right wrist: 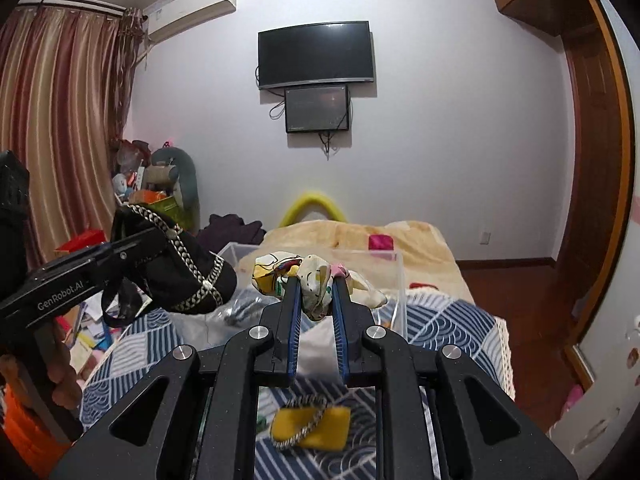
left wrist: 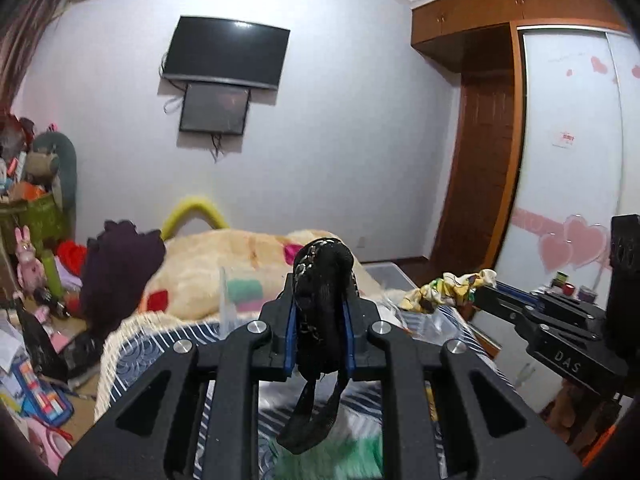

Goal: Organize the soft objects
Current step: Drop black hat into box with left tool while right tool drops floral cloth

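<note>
The left gripper [left wrist: 320, 312] is clamped on a black chain-trimmed fabric pouch [left wrist: 322, 300], the right gripper [right wrist: 316, 300] on a crumpled yellow-and-white printed cloth [right wrist: 316, 280]; both are held level above the blue-patterned bed [right wrist: 440, 320].

"GenRobot.AI" was printed in white on the black plastic left gripper [right wrist: 106, 258]; "DAS" stood on the black plastic right gripper [left wrist: 478, 294].
</note>
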`<action>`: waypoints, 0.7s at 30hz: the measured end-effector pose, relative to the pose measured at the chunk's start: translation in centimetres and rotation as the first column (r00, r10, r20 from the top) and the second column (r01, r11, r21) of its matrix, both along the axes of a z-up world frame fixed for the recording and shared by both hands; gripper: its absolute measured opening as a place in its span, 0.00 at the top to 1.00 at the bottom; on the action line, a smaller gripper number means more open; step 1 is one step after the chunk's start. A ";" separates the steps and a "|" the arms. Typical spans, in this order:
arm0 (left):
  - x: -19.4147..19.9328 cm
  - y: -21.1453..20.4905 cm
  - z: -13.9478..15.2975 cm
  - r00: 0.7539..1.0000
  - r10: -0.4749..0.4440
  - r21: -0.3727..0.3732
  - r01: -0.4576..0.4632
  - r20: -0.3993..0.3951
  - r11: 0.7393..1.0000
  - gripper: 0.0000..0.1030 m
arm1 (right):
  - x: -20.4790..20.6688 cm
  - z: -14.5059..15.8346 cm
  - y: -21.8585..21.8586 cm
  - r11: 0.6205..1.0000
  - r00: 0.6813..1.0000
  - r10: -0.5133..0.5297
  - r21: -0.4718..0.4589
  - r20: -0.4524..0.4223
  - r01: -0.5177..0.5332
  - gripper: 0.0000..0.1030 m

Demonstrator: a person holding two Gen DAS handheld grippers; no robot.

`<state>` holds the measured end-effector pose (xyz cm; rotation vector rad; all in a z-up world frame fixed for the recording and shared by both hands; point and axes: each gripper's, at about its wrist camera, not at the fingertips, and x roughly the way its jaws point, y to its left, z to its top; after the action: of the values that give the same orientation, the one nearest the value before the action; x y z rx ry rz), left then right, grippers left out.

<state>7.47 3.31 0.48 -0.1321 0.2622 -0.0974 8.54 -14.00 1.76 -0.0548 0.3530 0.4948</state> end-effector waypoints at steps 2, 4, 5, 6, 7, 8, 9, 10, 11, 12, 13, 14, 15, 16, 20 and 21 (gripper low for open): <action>1.0 0.0 -0.2 1.000 0.018 0.021 -0.018 0.005 1.000 0.83 | 0.9 0.0 0.6 1.000 1.000 -0.005 -0.004 0.001 0.005 0.87; 2.4 0.0 -0.8 0.999 0.033 0.041 -0.032 -0.012 0.999 0.83 | 1.7 -0.2 1.2 1.000 1.000 -0.009 -0.009 -0.007 0.009 0.87; 3.2 0.0 -1.3 0.999 0.038 0.051 -0.036 -0.027 0.998 0.83 | 2.2 -0.4 1.5 1.000 1.000 -0.011 -0.015 -0.012 0.011 0.87; 4.1 0.0 -1.8 0.998 0.045 0.061 -0.042 -0.049 0.997 0.83 | 2.5 -0.6 1.8 1.000 1.000 -0.013 -0.021 -0.018 0.012 0.87; 5.0 0.2 -2.4 0.996 0.053 0.068 -0.048 -0.076 0.997 0.83 | 2.9 -1.0 2.1 1.000 0.999 -0.014 -0.027 -0.029 0.013 0.87; 5.7 0.3 -2.9 0.994 0.053 0.070 -0.047 -0.097 0.996 0.83 | 3.4 -1.3 2.4 0.999 0.999 -0.013 -0.031 -0.044 0.012 0.87; 6.4 0.4 -3.5 0.991 0.052 0.068 -0.044 -0.120 0.997 0.83 | 4.1 -1.8 2.7 0.999 0.998 -0.013 -0.037 -0.062 0.010 0.87; 7.0 0.6 -4.2 0.989 0.050 0.062 -0.042 -0.142 0.997 0.83 | 4.6 -2.2 2.8 0.999 0.997 -0.013 -0.044 -0.078 0.009 0.87; 7.5 0.8 -4.7 0.985 0.045 0.052 -0.037 -0.166 0.998 0.83 | 5.2 -2.9 3.2 0.998 0.995 -0.018 -0.057 -0.099 0.012 0.87; 7.9 1.1 -5.2 0.981 0.037 0.039 -0.030 -0.189 0.999 0.82 | 5.6 -3.5 3.5 0.998 0.993 -0.018 -0.069 -0.121 0.009 0.87; 8.2 1.2 -5.5 0.978 0.031 0.027 -0.026 -0.205 0.999 0.81 | 5.9 -3.8 3.6 0.997 0.990 -0.015 -0.076 -0.139 0.004 0.87; 8.5 1.3 -5.9 0.975 0.032 0.021 -0.028 -0.221 0.999 0.80 | 6.2 -4.3 3.8 0.997 0.987 -0.013 -0.083 -0.159 0.000 0.87; 8.6 1.4 -6.1 0.973 0.038 0.022 -0.033 -0.230 0.999 0.78 | 6.4 -4.8 3.9 0.996 0.984 -0.013 -0.092 -0.176 -0.004 0.87; 8.7 1.4 -6.4 0.970 0.042 0.025 -0.037 -0.238 0.999 0.74 | 6.4 -5.2 4.0 0.995 0.982 -0.014 -0.102 -0.186 -0.005 0.86; 9.1 1.0 -7.4 0.955 0.038 0.044 -0.026 -0.295 0.999 0.54 | 6.1 -5.9 4.0 0.991 0.977 -0.012 -0.130 -0.213 -0.017 0.83; 9.1 0.7 -7.4 0.954 0.038 0.062 -0.021 -0.296 0.998 0.49 | 6.0 -5.8 4.0 0.991 0.977 -0.016 -0.135 -0.213 -0.013 0.78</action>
<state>16.54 4.01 -6.91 -0.0924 0.5638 -0.0394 14.53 -10.03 -4.05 -0.1342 0.5972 0.4757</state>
